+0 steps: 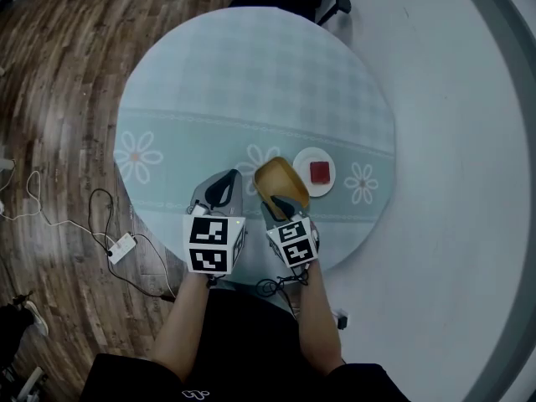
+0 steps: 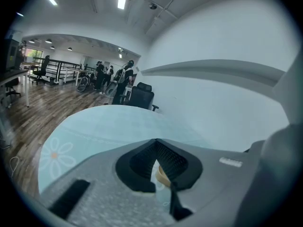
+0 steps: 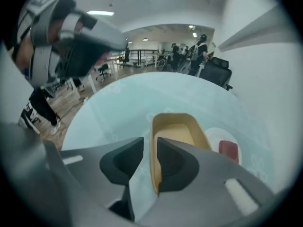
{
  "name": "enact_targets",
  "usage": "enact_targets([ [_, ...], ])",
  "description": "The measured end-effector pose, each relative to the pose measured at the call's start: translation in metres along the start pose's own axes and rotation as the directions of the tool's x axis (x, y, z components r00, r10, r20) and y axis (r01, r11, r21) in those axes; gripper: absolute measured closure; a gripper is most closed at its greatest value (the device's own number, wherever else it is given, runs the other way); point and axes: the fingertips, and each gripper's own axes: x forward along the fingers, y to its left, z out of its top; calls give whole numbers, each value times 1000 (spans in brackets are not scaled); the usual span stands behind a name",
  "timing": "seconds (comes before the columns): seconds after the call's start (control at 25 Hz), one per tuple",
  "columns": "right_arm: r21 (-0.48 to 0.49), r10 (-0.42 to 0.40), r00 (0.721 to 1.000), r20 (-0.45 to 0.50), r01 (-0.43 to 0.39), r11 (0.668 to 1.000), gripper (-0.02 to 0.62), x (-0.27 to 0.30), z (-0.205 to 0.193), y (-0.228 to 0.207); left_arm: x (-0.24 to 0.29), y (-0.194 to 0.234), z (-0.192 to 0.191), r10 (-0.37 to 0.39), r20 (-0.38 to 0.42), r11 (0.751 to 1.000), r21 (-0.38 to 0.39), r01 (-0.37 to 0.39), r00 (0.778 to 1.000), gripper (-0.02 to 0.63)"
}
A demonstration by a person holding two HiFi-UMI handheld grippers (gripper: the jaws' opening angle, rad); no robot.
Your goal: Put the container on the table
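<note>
The right claw [image 3: 150,142] is set narrow, astride the near left wall of the one tan container [image 3: 179,132]. One pad lies against the wall's inner face. A sliver of cloth shows between the outer pad and the wall. The container is empty and sits on the round worktop [image 1: 251,74], near its front edge.

Just left of the container, the left claw [image 2: 155,148] has its jaws drawn together with the tips meeting and nothing between them. A bit of the container's rim shows through the slit below the tips. A small pale label [image 2: 231,161] on that claw is too blurred to read.

Each claw carries one cube with black-and-white square markers, two cubes [image 1: 213,243] in all. They bear patterns, not letters.

Just right of the container is one white plate [image 1: 328,186] holding one red block [image 1: 319,172]. Three daisy prints [image 1: 138,156] show on the pale blue cloth, one on either side of the container and one behind it.

Beyond the worktop's far edge from the container stands one black office chair [image 1: 333,7]. On the wooden floor to the container's left, cables run to a white plug block [image 1: 121,247].
</note>
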Motion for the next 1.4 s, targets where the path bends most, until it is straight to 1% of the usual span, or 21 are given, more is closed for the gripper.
enact_targets([
  [0.08, 108, -17, 992, 125, 3, 994, 495, -20, 27, -13, 1, -1, 3, -8, 3, 1000, 2, 8, 1000, 604],
  [0.12, 156, -47, 979, 198, 16, 988, 515, -34, 44, -24, 2, -2, 6, -14, 6, 1000, 5, 14, 1000, 603],
  [0.16, 200, -82, 959, 272, 27, 979, 554, -50, 62, -36, 3, -3, 8, -19, 9, 1000, 10, 19, 1000, 604],
  [0.2, 237, -110, 933, 343, 28, 971, 583, -68, 81, -47, 4, -5, 11, -25, 12, 1000, 16, 25, 1000, 604],
  [0.28, 288, -135, 871, 472, -7, 958, 584, -105, 114, -64, 5, -10, 15, -38, 16, 999, 33, 37, 999, 603],
  [0.32, 308, -152, 835, 529, -21, 951, 584, -123, 127, -70, 5, -12, 17, -43, 16, 998, 42, 42, 999, 604],
  [0.4, 355, -221, 766, 604, -10, 935, 584, -154, 145, -84, 5, -17, 20, -53, 17, 997, 57, 52, 998, 604],
  [0.44, 377, -255, 741, 621, 3, 926, 584, -165, 149, -89, 5, -19, 22, -58, 18, 996, 65, 56, 998, 604],
  [0.48, 397, -280, 724, 631, 10, 918, 584, -173, 150, -93, 6, -22, 25, -63, 20, 995, 73, 61, 998, 604],
  [0.52, 412, -295, 716, 632, 12, 911, 584, -179, 150, -96, 7, -24, 28, -68, 23, 995, 81, 66, 997, 604],
  [0.6, 423, -309, 724, 617, 26, 906, 586, -182, 146, -100, 9, -30, 33, -80, 30, 993, 93, 77, 996, 604],
  [0.68, 412, -311, 735, 603, 47, 910, 586, -185, 142, -101, 11, -37, 37, -94, 35, 990, 105, 90, 995, 604],
  [0.96, 396, -307, 737, 602, 58, 916, 586, -189, 142, -103, 11, -53, 46, -128, 47, 984, 135, 120, 991, 604],
  [1.08, 376, -292, 744, 601, 59, 925, 586, -187, 146, -98, 8, -51, 47, -124, 53, 984, 133, 116, 991, 604],
  [1.28, 338, -228, 777, 586, 21, 941, 584, -169, 150, -86, 1, -39, 47, -97, 57, 988, 124, 89, 994, 604],
  [1.4, 319, -203, 781, 591, 5, 948, 584, -159, 158, -78, -3, -27, 47, -74, 58, 990, 126, 67, 996, 604],
])
